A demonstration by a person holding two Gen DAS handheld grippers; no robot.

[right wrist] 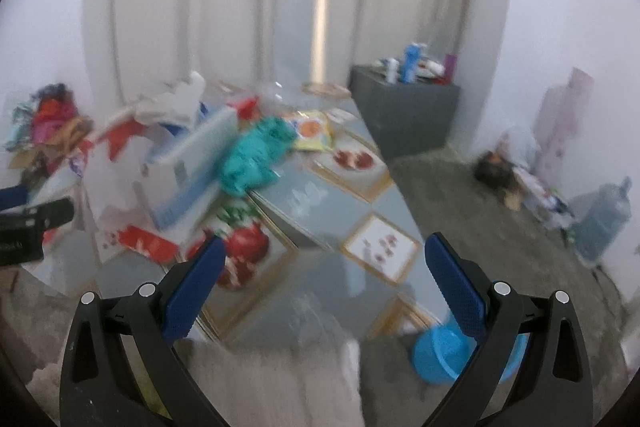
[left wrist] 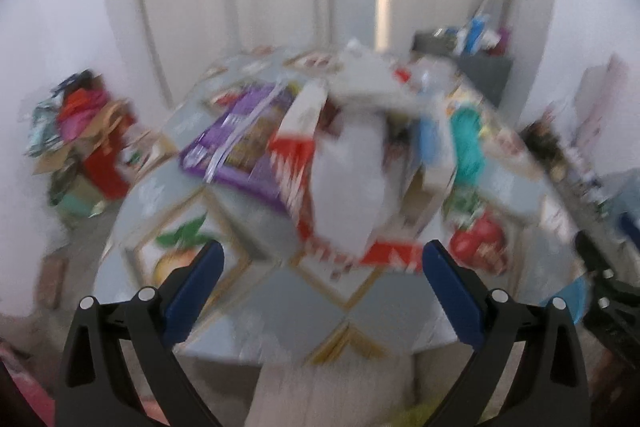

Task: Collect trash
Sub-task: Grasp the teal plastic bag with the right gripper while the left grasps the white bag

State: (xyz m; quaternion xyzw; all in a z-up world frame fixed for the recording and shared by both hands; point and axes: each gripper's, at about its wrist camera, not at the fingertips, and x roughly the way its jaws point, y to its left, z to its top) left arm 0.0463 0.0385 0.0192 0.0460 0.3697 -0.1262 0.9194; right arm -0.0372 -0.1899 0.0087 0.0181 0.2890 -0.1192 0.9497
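Piled trash (left wrist: 352,155) crowds the frame centre; bare table (left wrist: 296,299) lies free at lower centre, before the heap.

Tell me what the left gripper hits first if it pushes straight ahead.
Probably the red-and-white box at the near edge of the trash pile; the left gripper, open, points at it. Blur leaves depth uncertain.

no text reading anywhere; both views blurring heavily. print on purple packet (left wrist: 236,143), red-and-white box (left wrist: 294,151) and white carton (right wrist: 188,167) smearing into streaks, no letters or numbers coming clear. fruit pictures on tablecloth (right wrist: 316,203) showing no words.
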